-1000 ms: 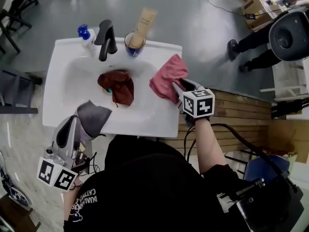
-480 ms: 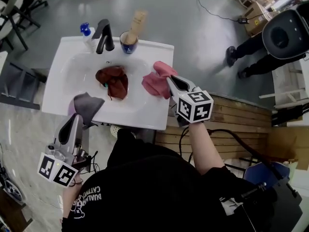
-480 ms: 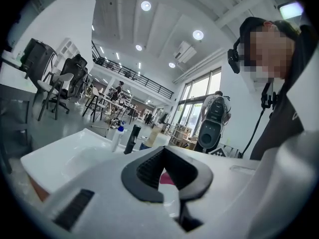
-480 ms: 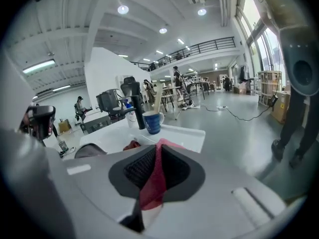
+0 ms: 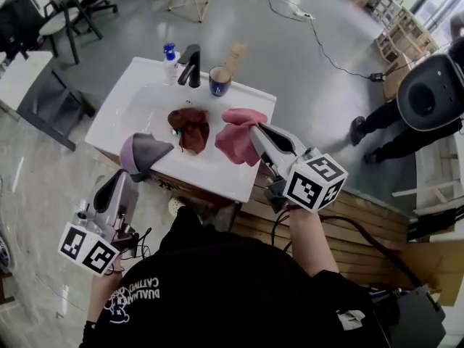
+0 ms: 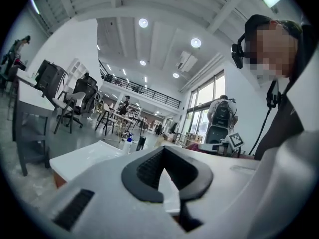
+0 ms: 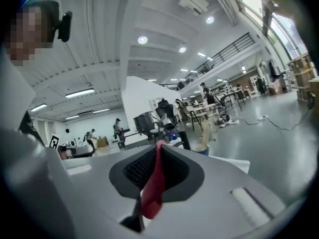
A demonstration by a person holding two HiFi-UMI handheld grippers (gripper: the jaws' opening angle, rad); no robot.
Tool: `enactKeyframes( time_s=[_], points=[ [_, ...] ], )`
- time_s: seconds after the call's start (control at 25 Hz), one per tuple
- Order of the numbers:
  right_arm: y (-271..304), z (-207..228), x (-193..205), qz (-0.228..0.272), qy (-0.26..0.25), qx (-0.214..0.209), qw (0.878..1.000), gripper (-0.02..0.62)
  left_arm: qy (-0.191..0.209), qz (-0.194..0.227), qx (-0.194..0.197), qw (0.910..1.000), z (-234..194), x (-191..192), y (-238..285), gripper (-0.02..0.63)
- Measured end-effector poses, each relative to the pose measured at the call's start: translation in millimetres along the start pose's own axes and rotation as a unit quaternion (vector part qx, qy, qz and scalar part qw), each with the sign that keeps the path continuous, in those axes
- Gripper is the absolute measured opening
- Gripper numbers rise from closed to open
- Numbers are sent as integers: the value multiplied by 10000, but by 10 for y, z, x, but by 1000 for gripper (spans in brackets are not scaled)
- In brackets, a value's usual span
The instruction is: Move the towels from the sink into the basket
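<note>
over the sink's right half: the right hand-held gripper (image 5: 255, 133) is clenched on the pink towel (image 5: 235, 142). its jaws have just been closing with the cloth between them. the right gripper view shows a red-pink fold pinched between the black pads and trailing down below them.
pink towel: bunched at that gripper's tip, above the right part of the white sink (image 5: 119, 114), just right of the dark red towel.
dark red towel (image 5: 190, 125): crumpled in the middle of the basin, on the near side of the faucet, apart from both grippers.
left hand-held gripper (image 5: 129, 178): at the sink's near left corner, pointing far. the left gripper view shows its black pads meeting at the tips, though no cloth shows there. the head view puts the grey towel right at its tip, so it reads as grasping that towel.
grey towel (image 5: 148, 151): bunched to a point, with a pale lilac patch on its left side, overlapping the sink's near left rim.
far rim of the sink: a black faucet (image 5: 191, 64), a blue-capped bottle (image 5: 170, 53) just left of it, and a dark blue cup (image 5: 219, 85) just right of it holding a beige upright thing (image 5: 233, 58).
right of the sink: wooden planks (image 5: 362, 209), and farther right a person's dark legs (image 5: 384, 133) on the grey floor.
</note>
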State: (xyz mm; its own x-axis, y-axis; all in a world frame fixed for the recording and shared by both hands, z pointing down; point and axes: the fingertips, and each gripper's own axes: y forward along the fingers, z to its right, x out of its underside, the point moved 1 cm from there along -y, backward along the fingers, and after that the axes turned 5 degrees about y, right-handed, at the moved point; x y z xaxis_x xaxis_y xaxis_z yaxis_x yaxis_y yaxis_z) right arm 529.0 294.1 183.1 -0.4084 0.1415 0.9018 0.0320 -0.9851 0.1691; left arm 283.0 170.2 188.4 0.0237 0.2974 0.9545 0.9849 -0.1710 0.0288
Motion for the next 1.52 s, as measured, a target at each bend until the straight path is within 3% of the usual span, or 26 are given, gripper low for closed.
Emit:
enactKeyframes(
  time_s=[0.16, 0.32, 0.64, 1.16, 1.52],
  points=[
    [145, -540, -40, -31, -342, -800, 9962, 31, 202, -16, -539, 9983, -28, -23, -337, 2],
    [415, -934, 169, -448, -625, -1330, 9881, 31, 147, -12, -1007, 9948, -68, 1, -624, 3],
    [739, -1613, 415, -911, -878, -2520, 9594, 31, 237, 123, -1558, 9874, -183, -61, -1006, 3],
    [1488, -2755, 858, -1448, -951, -3218, 9308, 31, 185, 294, -2461, 9686, -702, -156, -2228, 2],
    [1992, -3585, 1098, -1481, -1058, -3254, 9279, 32, 148, 418, -2567, 9655, -1355, -391, -2997, 2]
  ],
)
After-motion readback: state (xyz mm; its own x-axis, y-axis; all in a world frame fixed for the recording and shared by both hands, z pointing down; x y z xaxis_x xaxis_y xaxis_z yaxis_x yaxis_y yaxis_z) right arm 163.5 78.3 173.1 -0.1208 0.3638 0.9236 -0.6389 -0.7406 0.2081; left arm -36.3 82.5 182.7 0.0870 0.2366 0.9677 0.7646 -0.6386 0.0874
